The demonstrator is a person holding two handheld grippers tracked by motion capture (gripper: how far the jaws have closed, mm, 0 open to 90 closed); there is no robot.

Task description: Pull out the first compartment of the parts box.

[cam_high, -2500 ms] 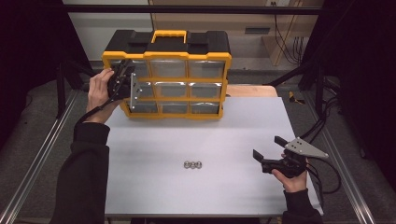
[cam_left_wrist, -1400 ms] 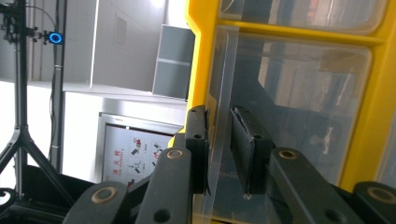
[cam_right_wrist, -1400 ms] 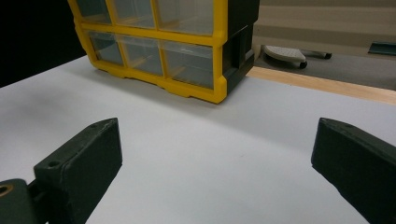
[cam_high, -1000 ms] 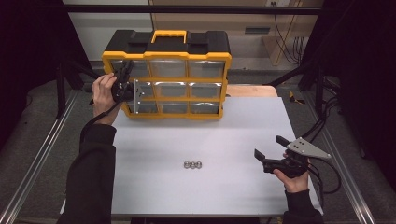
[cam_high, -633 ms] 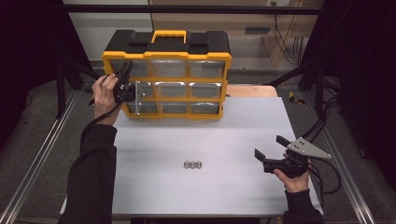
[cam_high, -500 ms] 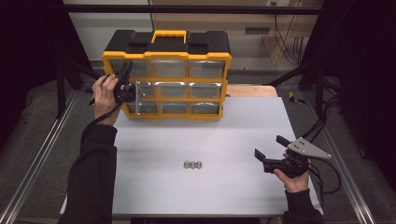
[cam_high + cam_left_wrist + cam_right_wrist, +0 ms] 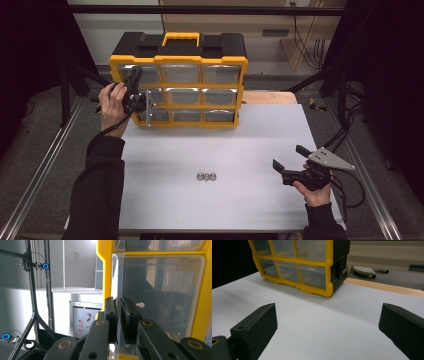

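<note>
Pulled slightly outward, the clear drawer sits pinched by its edge in the left gripper; right gripper gapes empty.

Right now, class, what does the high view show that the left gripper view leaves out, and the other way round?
High view: three small metal pieces on the white table, and the right tongs open above it. Left gripper view: the left tongs pinched on the edge of a clear drawer. Both: the yellow organizer with its clear drawers.
</note>
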